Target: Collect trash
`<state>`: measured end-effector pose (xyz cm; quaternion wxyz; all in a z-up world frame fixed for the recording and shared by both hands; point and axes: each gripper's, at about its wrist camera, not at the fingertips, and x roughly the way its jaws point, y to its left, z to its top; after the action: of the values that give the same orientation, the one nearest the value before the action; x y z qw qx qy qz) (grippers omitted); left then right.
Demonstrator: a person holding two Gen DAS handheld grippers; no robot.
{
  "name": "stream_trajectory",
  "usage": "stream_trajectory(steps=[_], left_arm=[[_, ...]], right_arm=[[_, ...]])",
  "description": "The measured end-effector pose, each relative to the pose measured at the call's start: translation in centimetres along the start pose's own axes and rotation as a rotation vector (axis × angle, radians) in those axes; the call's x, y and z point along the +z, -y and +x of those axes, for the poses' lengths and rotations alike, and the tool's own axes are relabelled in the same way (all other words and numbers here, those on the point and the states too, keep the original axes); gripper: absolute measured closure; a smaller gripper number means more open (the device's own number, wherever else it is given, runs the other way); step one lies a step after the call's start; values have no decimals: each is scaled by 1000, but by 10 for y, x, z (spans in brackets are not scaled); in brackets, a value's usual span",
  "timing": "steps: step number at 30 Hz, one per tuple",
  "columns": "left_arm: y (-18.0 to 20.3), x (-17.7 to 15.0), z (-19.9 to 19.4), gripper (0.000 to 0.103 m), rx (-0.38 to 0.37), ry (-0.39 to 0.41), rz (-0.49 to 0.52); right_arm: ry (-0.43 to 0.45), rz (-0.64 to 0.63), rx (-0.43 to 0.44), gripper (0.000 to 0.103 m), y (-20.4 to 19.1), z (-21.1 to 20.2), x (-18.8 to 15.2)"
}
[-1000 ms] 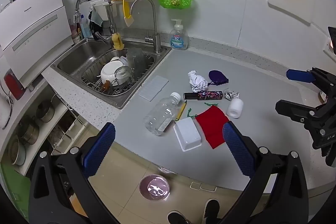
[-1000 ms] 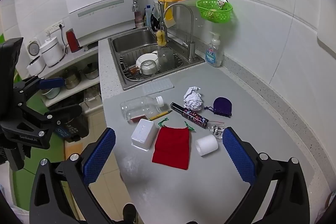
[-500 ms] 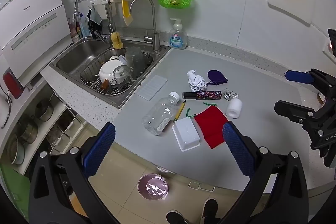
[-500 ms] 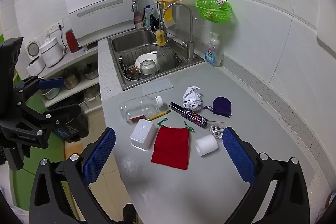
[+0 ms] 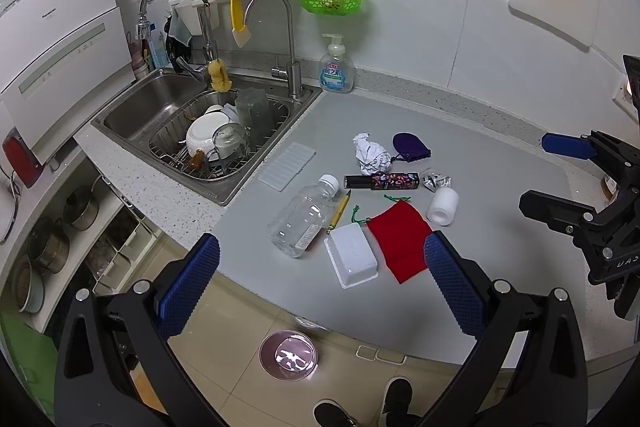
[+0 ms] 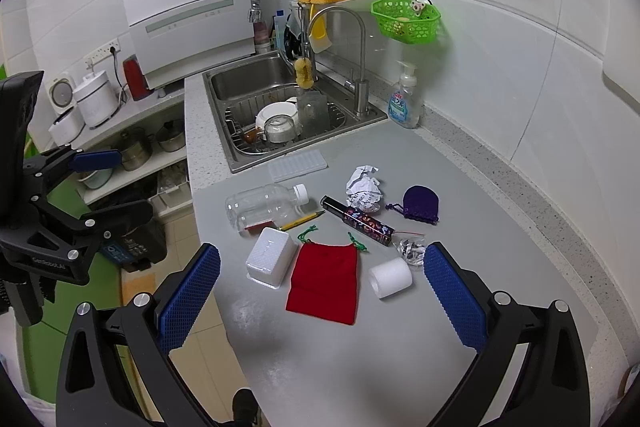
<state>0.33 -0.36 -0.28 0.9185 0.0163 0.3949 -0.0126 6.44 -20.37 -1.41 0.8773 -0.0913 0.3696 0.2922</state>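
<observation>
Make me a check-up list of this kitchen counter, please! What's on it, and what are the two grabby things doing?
Surface: grey countertop, holds a loose cluster of items.
Job's things: crumpled white paper ball; clear plastic bottle with white cap, lying on its side; crinkled silver foil wrapper; white foam tray, upside down.
Clutter: red drawstring pouch, purple drawstring pouch, yellow pencil, dark patterned tube, white roll.
Grippers: left tool open, empty; right tool open, empty, above the counter.
Cables: nothing seen on the counter.
Surroundings: steel sink with dishes, green wall basket, soap pump bottle.
</observation>
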Motion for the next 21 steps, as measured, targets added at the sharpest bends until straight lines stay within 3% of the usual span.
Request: stream_trajectory(steps=[21], left_arm=[[2, 1, -1, 3, -2, -1, 2]], right_arm=[[3, -2, -3, 5, 0, 2, 0]])
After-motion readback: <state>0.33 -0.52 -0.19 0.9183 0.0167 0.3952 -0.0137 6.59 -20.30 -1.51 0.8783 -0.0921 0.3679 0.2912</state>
